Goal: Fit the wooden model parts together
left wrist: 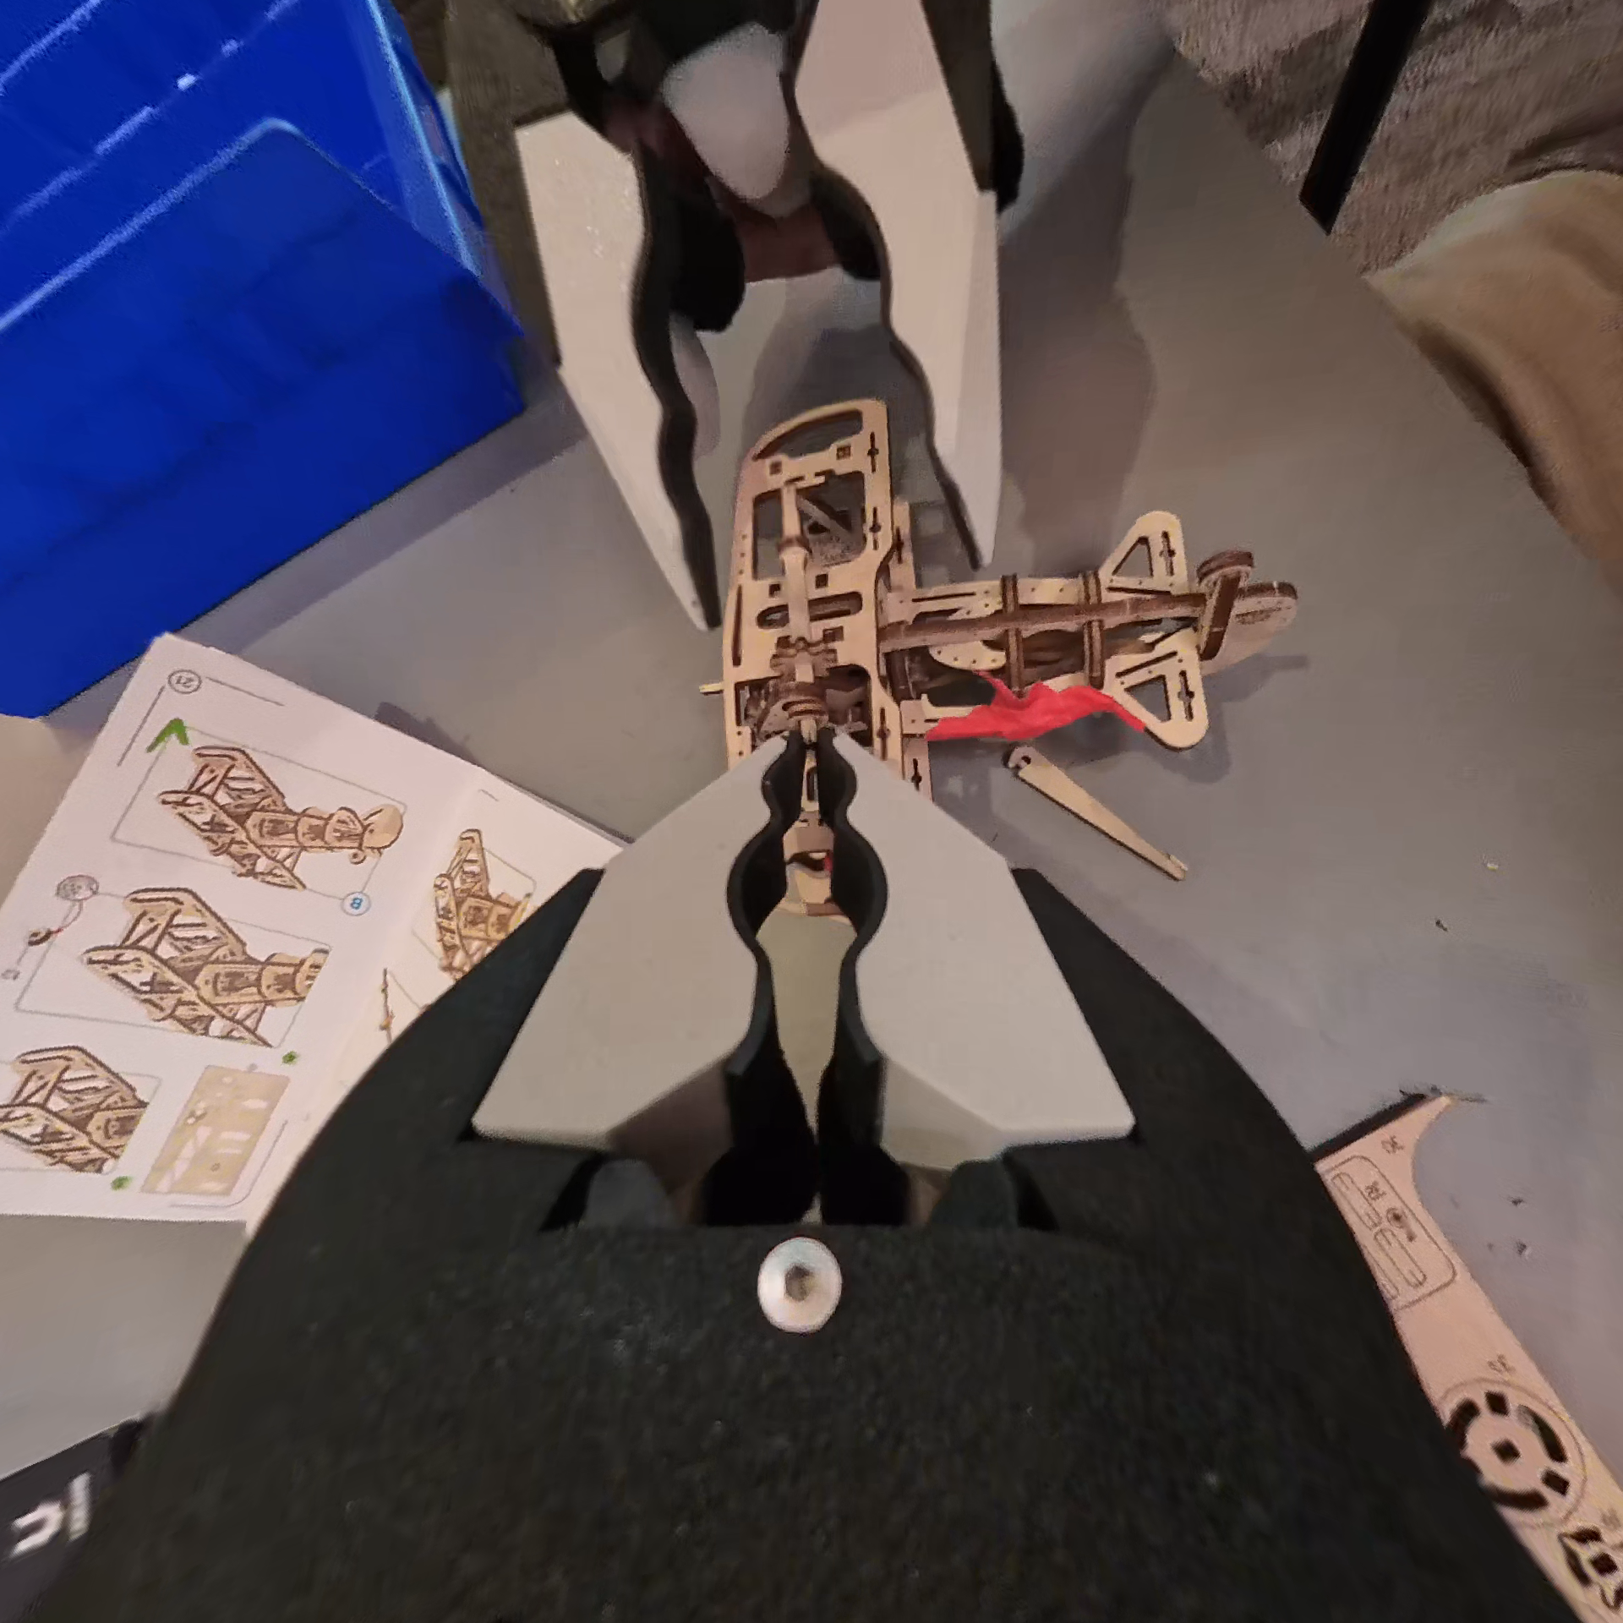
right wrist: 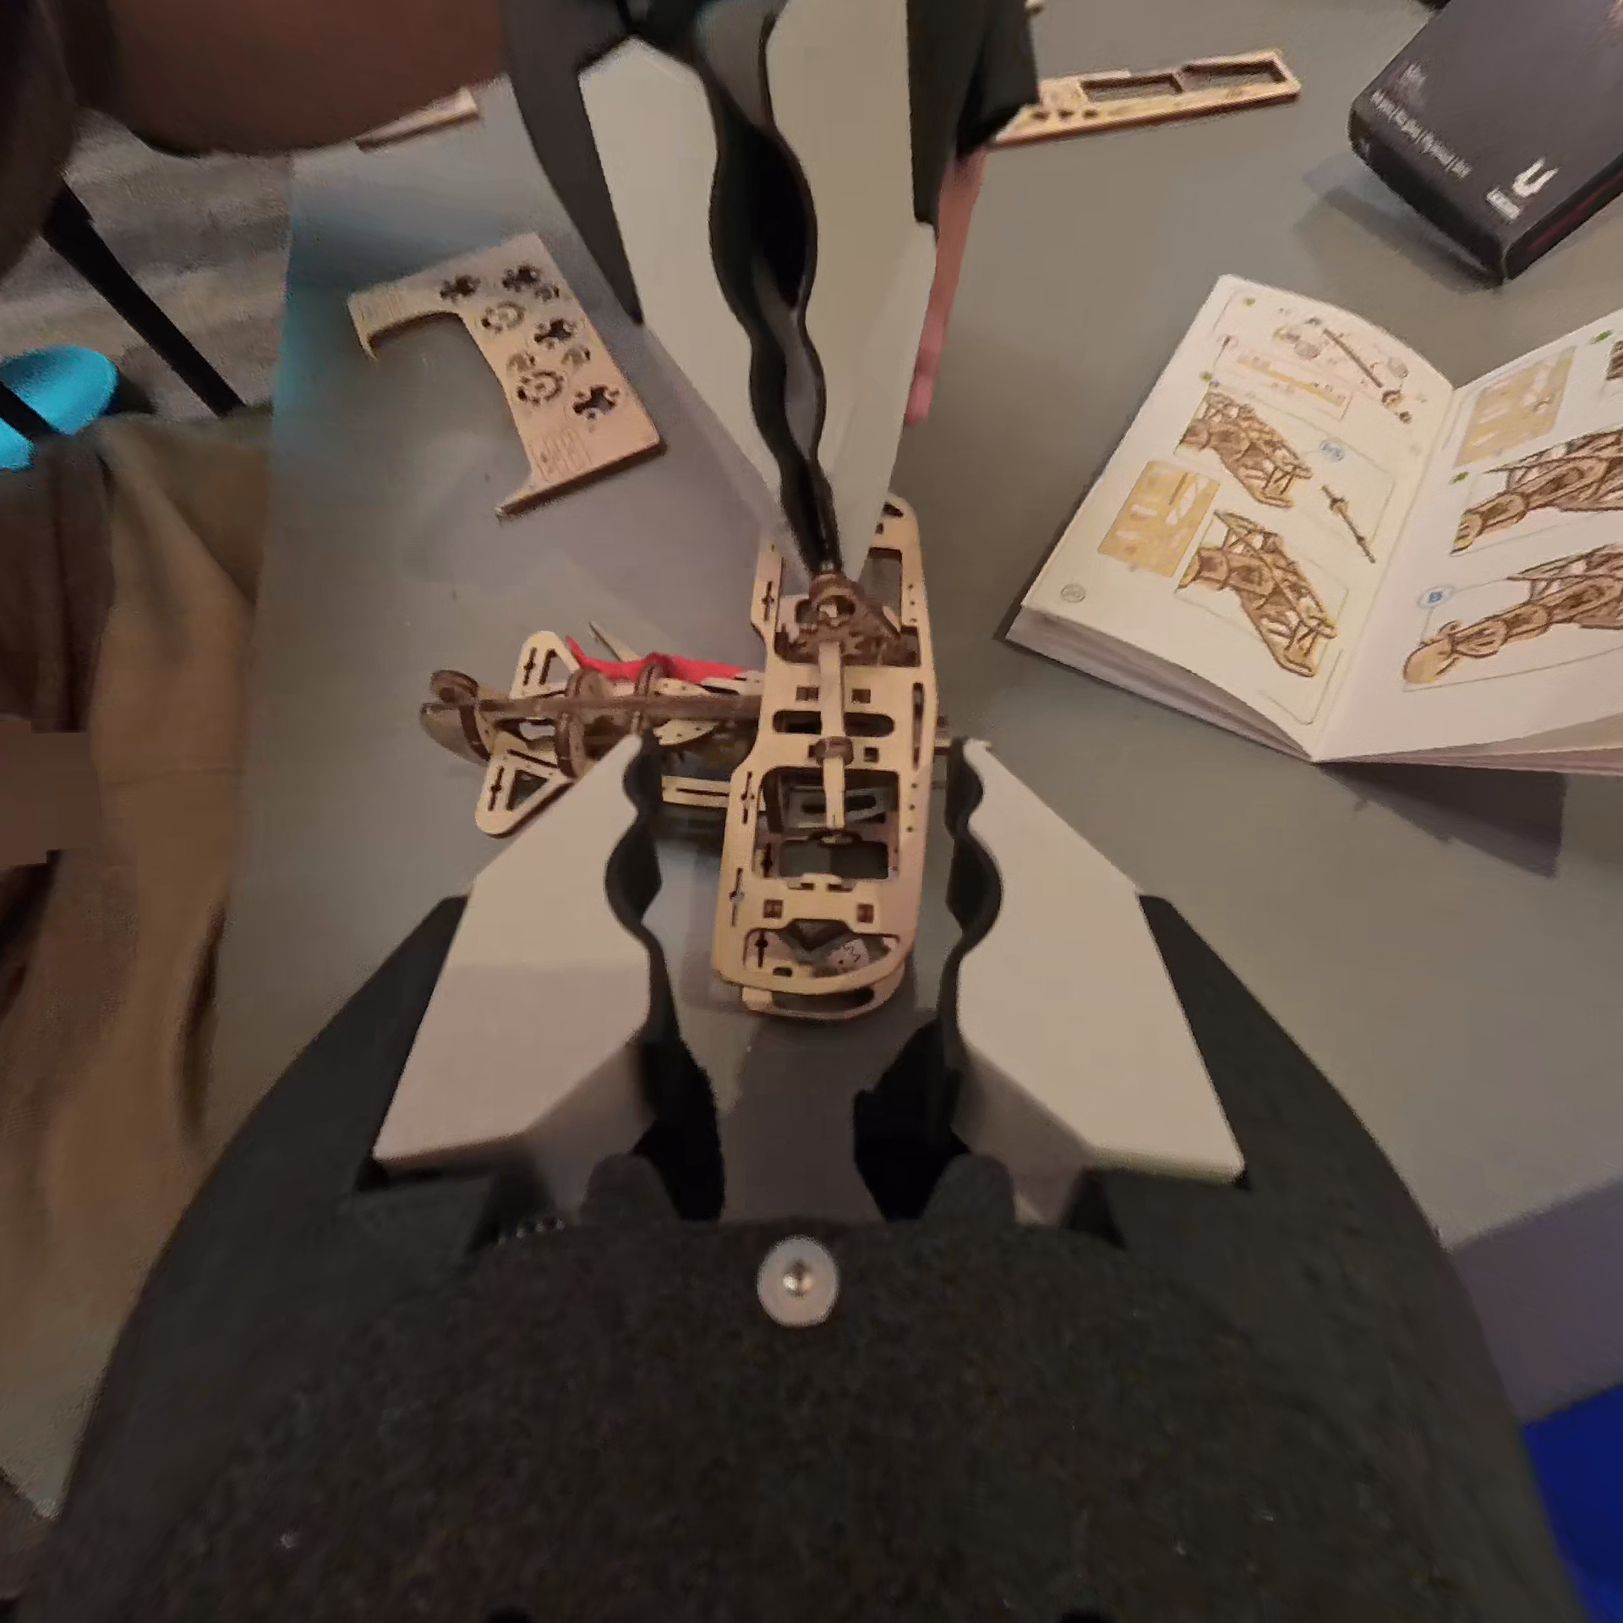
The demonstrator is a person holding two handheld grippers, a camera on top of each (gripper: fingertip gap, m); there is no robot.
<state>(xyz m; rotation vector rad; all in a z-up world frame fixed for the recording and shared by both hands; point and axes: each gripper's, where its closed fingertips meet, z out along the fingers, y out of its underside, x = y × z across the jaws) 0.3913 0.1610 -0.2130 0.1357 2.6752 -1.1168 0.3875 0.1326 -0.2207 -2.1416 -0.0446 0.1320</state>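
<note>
L gripper (left wrist: 810,746) pinching wooden plane (left wrist: 825,562) — loose strut (left wrist: 1093,821) in L view only

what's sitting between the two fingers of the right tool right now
The near wing end of the wooden plane model lies between the open right tool's fingers, touching neither; grey table beneath. The right wrist view shows it.

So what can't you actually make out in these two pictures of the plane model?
- Left wrist view: the left gripper fingers cover the wooden plane part they pinch, so its shape is hidden.
- Right wrist view: the red strip lies mostly behind the fuselage.
- Left wrist view: the punched wooden sheet is cut off by the frame edge.
</note>
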